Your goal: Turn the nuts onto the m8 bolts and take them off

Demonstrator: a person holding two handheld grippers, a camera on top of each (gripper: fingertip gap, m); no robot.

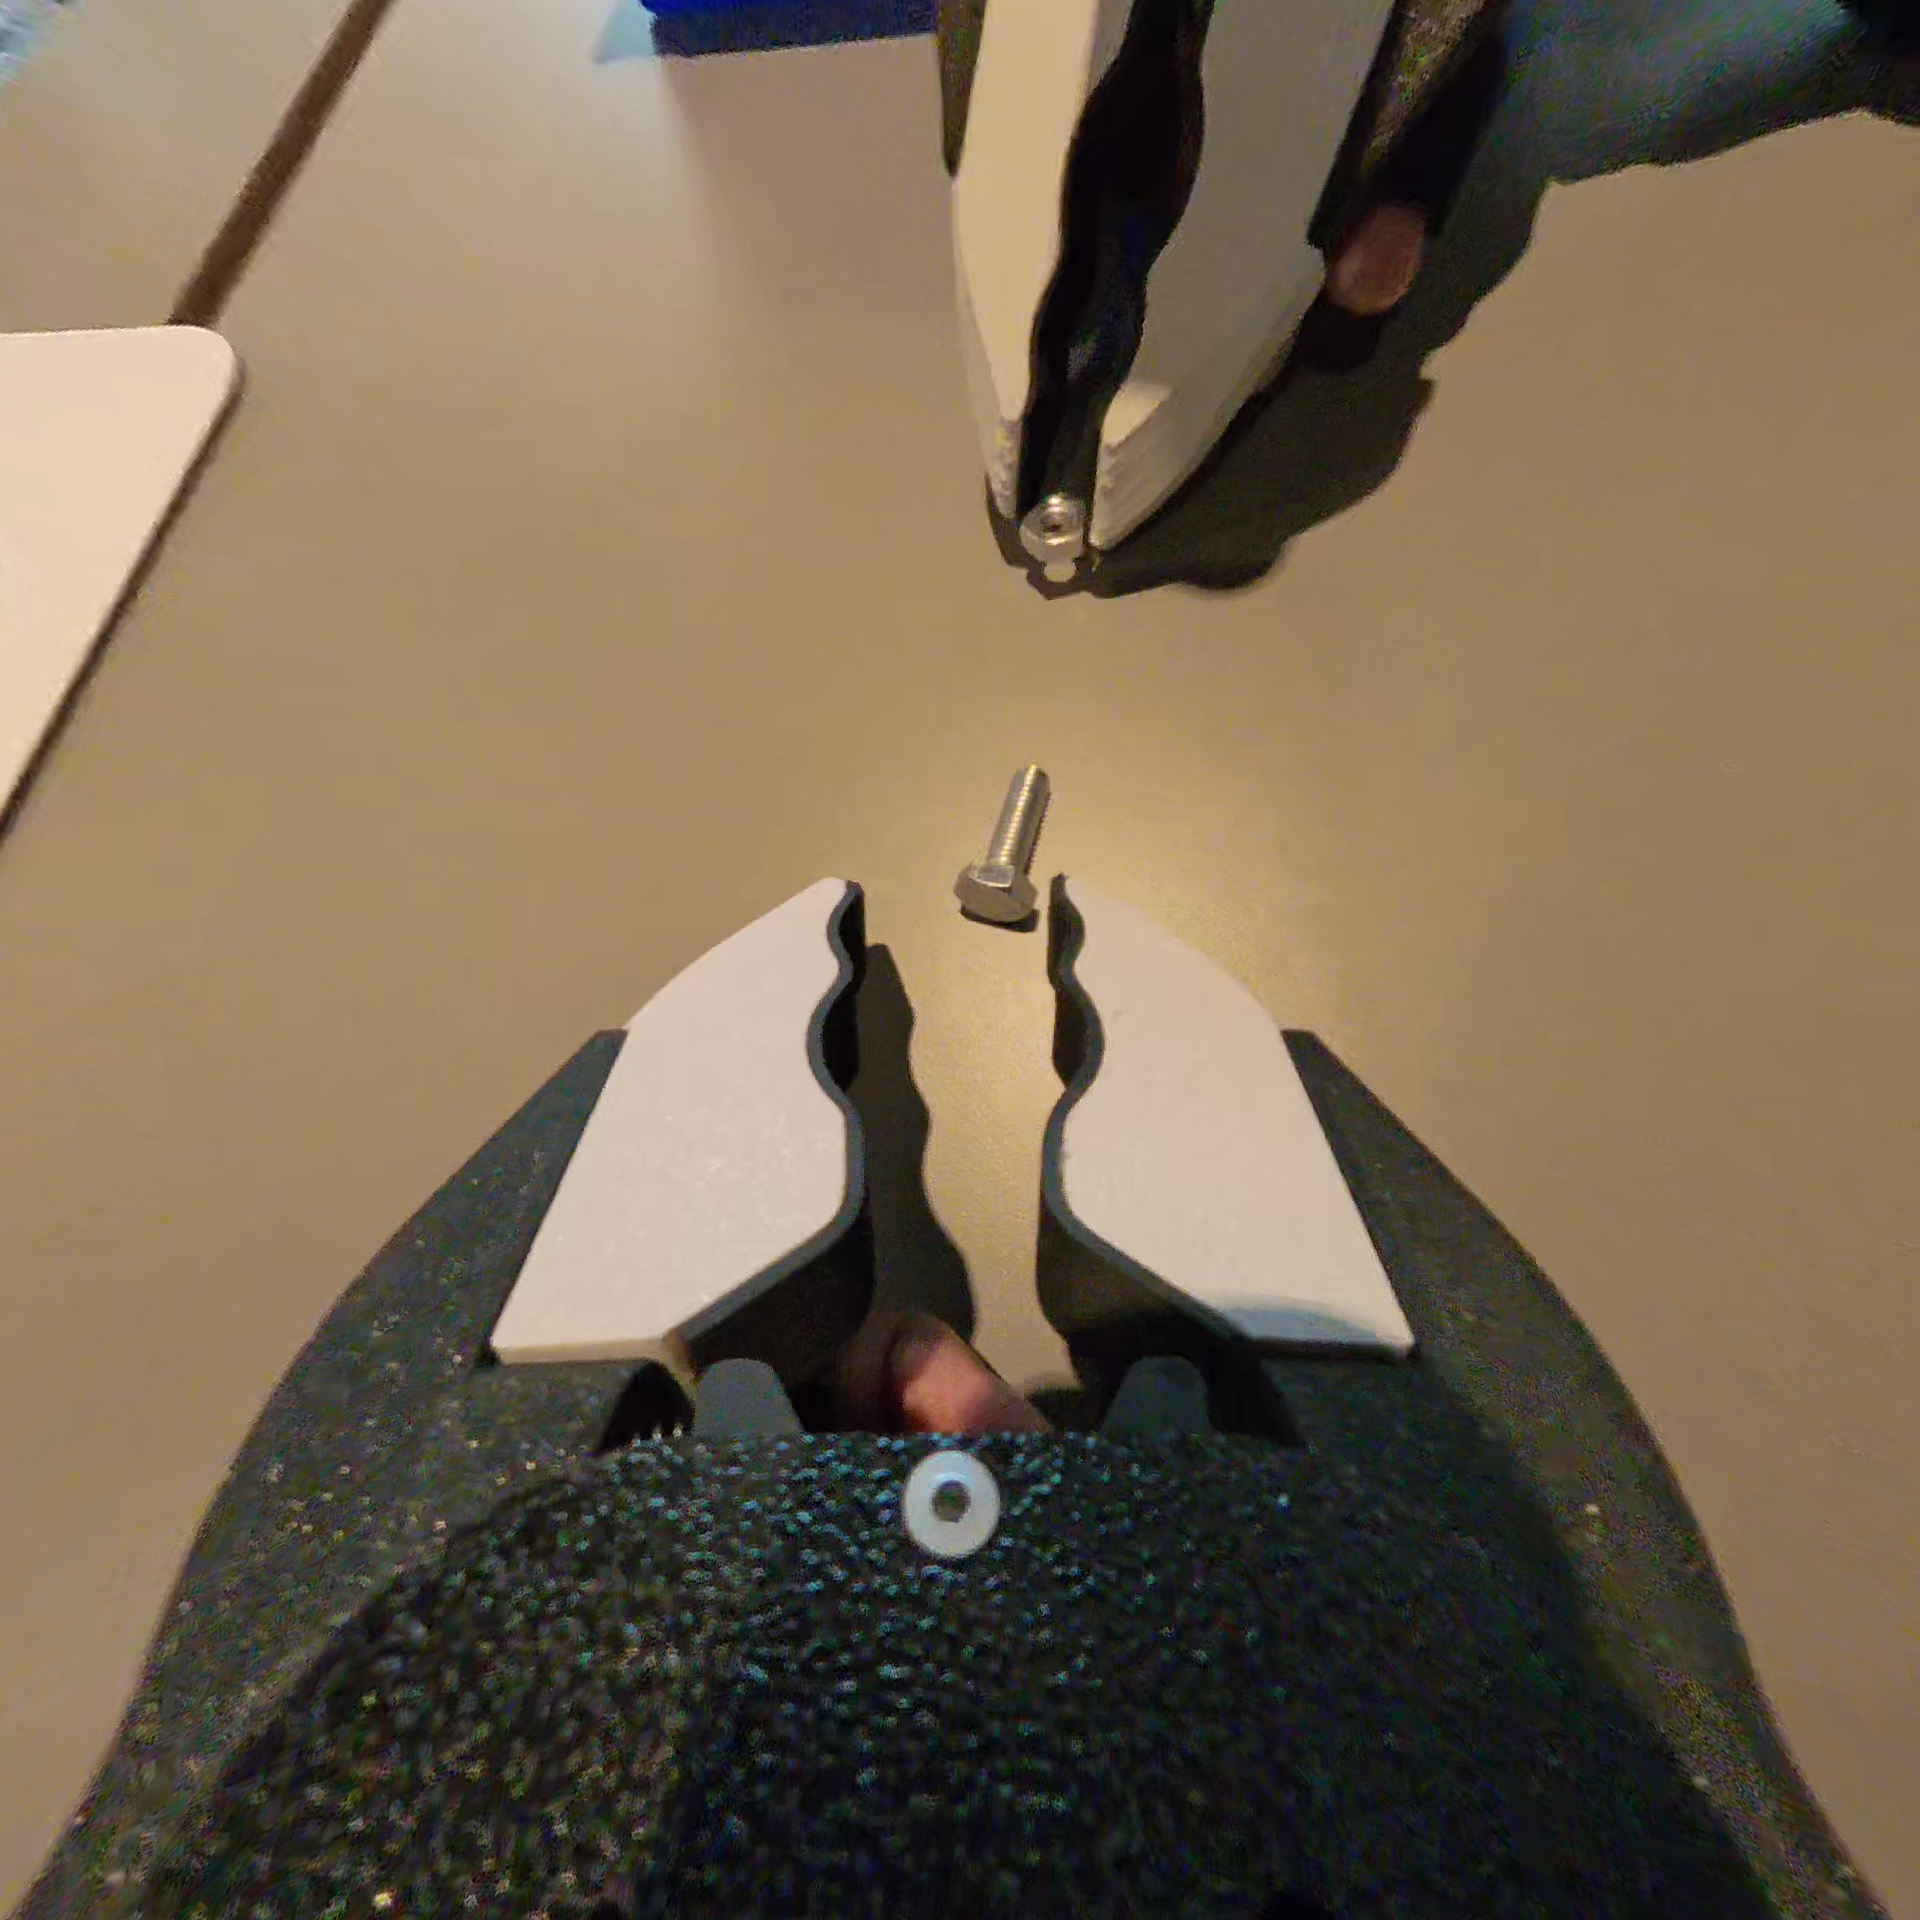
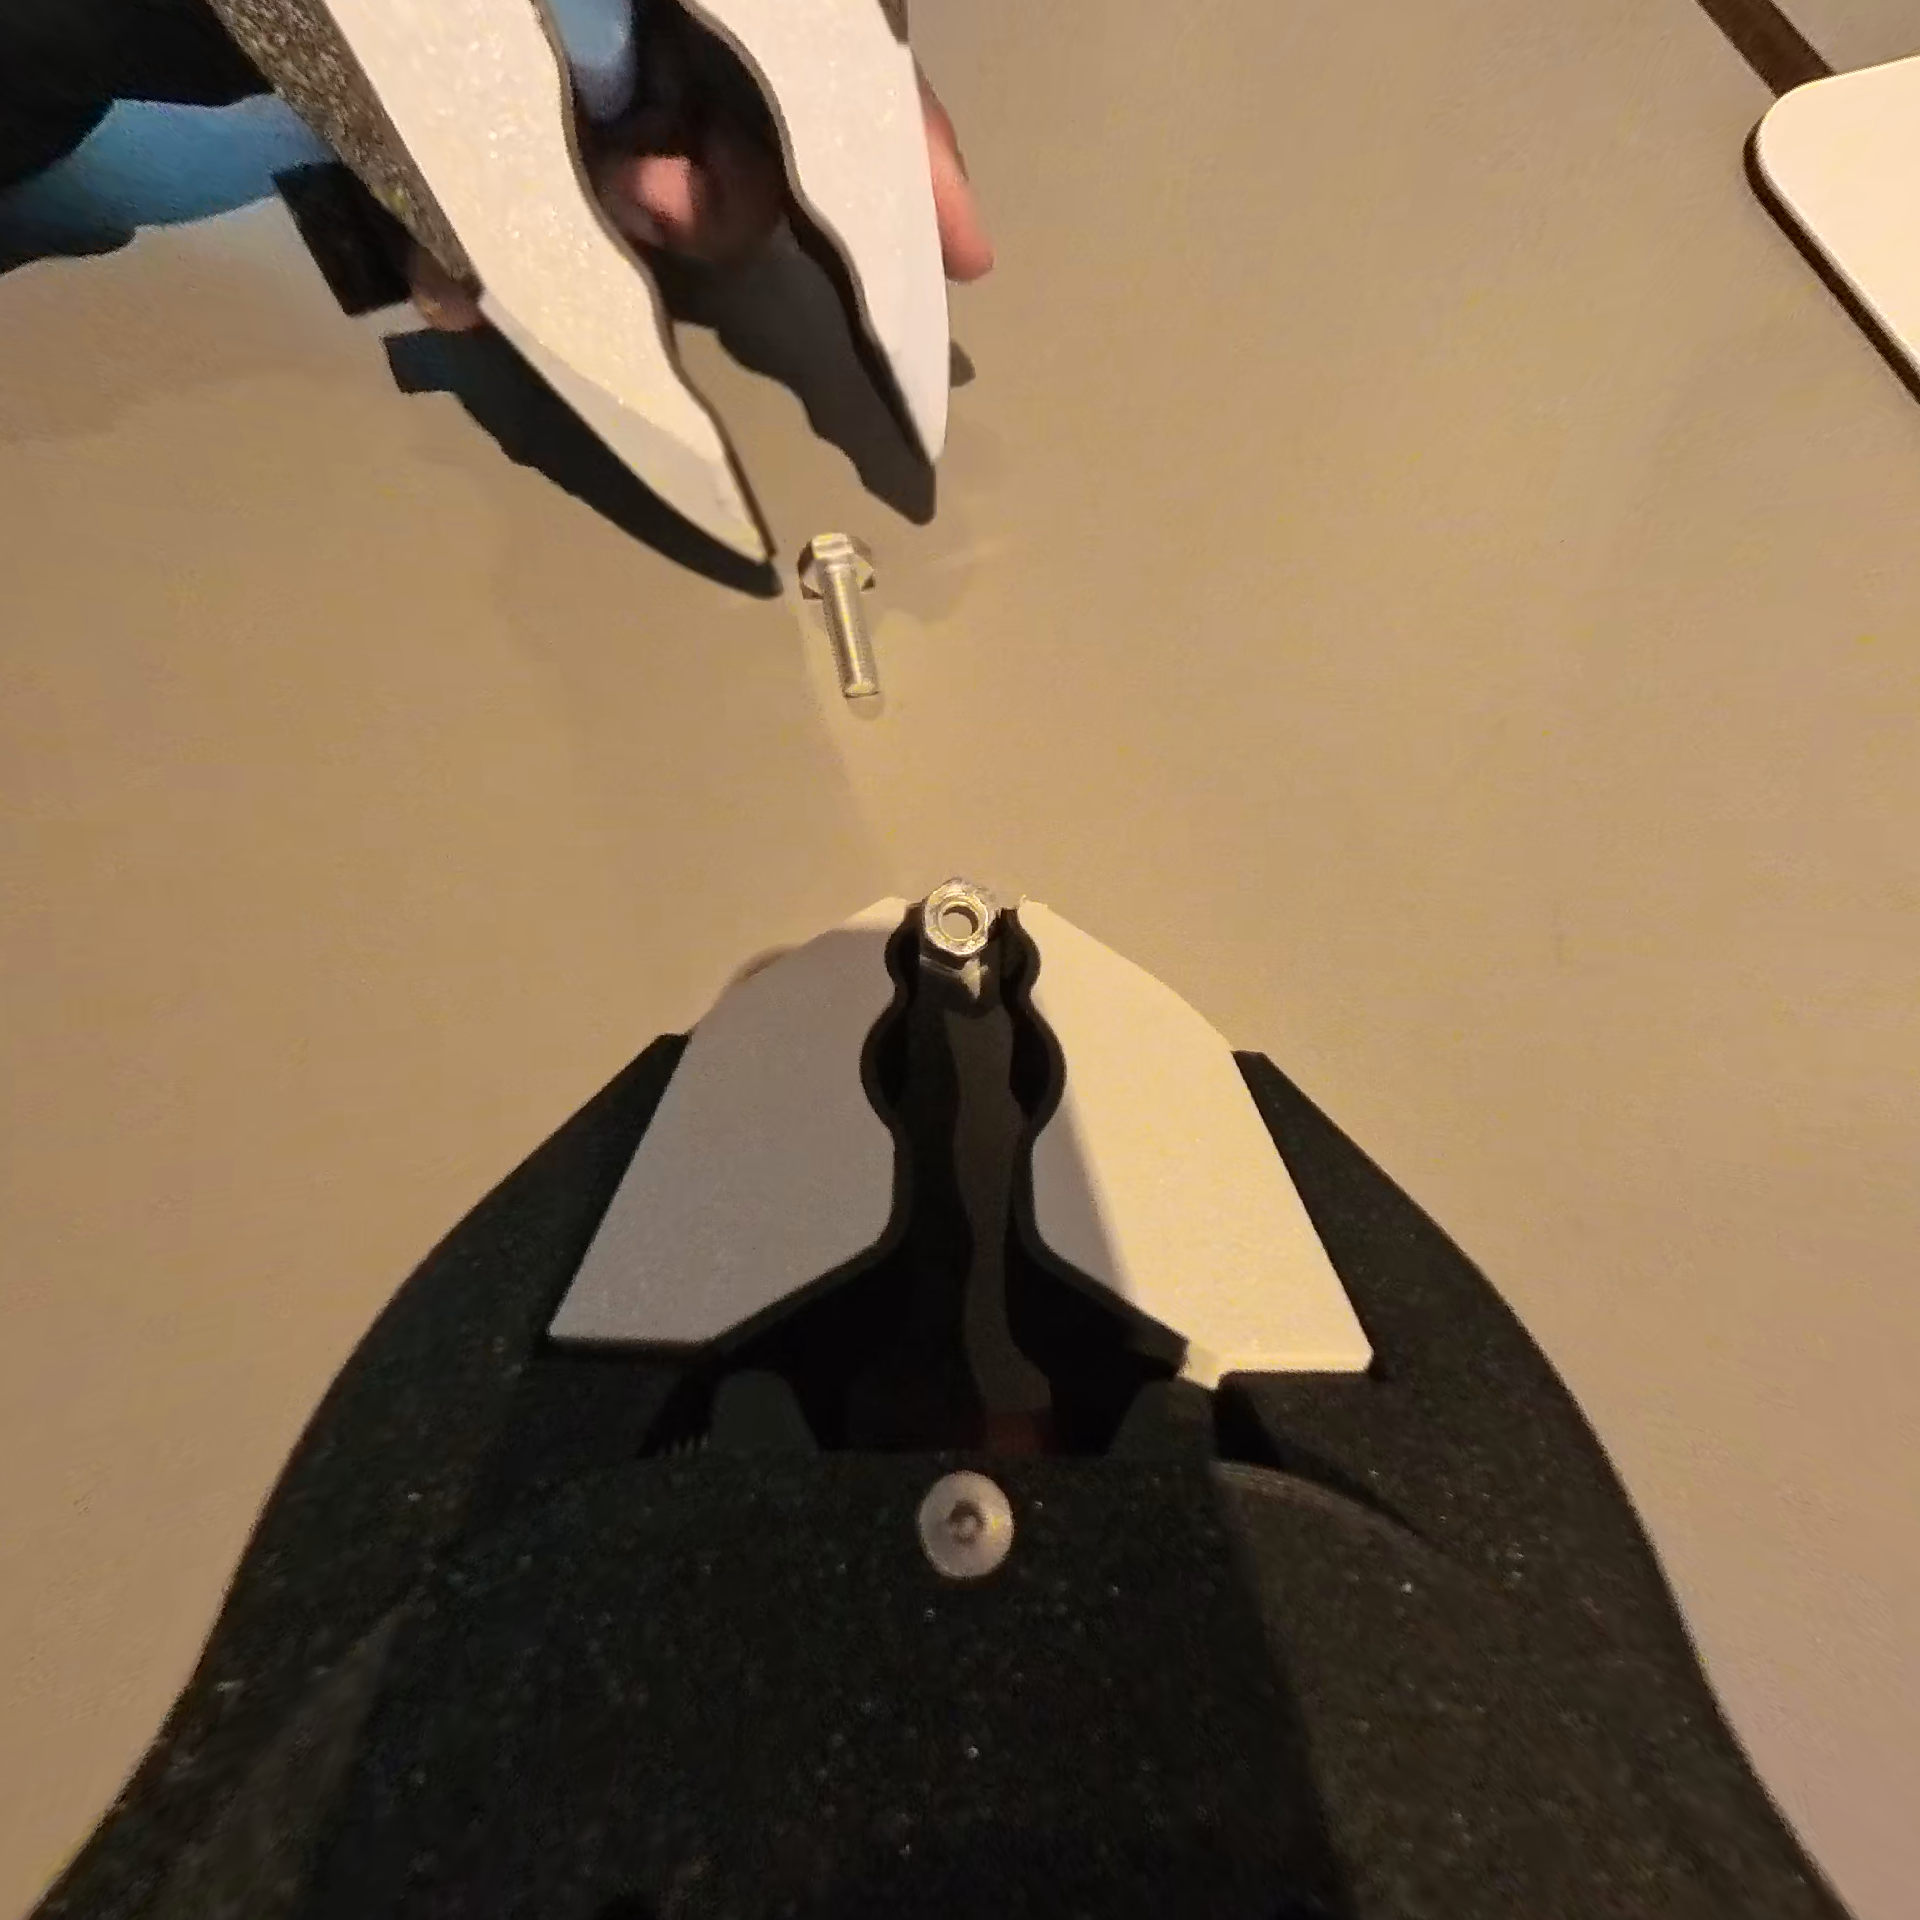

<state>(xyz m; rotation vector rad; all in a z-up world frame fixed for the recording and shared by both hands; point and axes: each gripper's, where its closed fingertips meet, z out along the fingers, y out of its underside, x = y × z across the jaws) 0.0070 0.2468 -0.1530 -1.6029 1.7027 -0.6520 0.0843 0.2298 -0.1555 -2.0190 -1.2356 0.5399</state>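
One bolt on counter, head between your open left claw; right claw pinches nut. Grip head squarely, shank level.

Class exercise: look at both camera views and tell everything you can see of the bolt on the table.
The bolt is a short, shiny, silver-coloured metal piece with a hexagonal head and a threaded shank. It lies flat on its side on the tan table, with no nut on it. Its head points toward the open left claw and sits just ahead of the fingertips, apparently untouched; its threaded end points toward the right claw. Only the table touches it.
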